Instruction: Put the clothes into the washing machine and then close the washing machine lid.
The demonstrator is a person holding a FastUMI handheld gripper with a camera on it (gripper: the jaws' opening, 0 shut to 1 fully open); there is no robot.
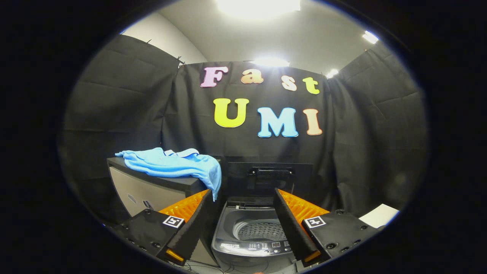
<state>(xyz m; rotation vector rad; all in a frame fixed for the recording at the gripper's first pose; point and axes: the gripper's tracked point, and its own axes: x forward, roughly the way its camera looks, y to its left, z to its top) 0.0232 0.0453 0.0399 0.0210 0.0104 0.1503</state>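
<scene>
Blue clothes (173,164): crumpled heap atop dark-topped cabinet (152,190), one corner hanging over its edge, next to washing machine (254,232). Washer lid (269,177): raised upright at back; drum open, looks empty tho view is partial. Gripper (243,199): fingers spread wide, nothing held, washer opening seen btwn them.
</scene>
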